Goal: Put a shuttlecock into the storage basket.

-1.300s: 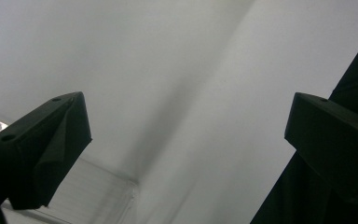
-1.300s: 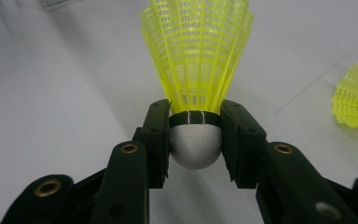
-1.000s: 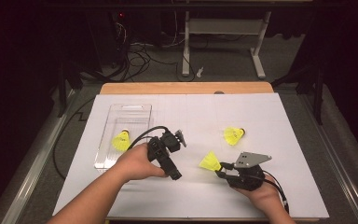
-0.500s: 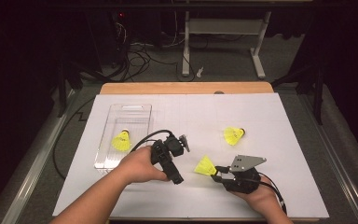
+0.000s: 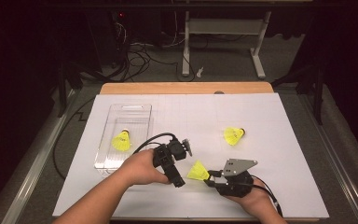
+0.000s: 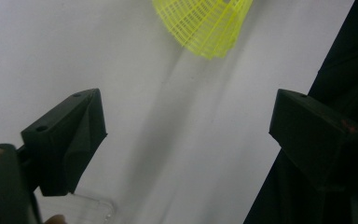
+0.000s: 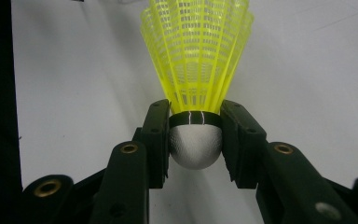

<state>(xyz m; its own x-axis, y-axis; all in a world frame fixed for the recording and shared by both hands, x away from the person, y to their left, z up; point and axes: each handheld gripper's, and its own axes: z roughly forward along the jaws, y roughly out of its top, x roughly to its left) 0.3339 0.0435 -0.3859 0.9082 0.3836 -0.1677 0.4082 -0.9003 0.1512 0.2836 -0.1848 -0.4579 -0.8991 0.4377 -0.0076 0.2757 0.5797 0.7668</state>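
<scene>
Near the desk's front edge the right tool point(image 5: 210, 176) clamps a yellow plastic-mesh shuttlecock point(image 5: 198, 171) by its cork, skirt pointing toward the left tool point(image 5: 179, 154), whose empty jaws have just been narrowing

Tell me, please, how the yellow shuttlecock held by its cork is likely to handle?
Shuttlecock probably very light: mesh skirt, mostly air. Skirt likely flexes if squeezed, so the right tongs sensibly clamp its rounded cork. Set down, it would likely tip and roll in an arc.
</scene>
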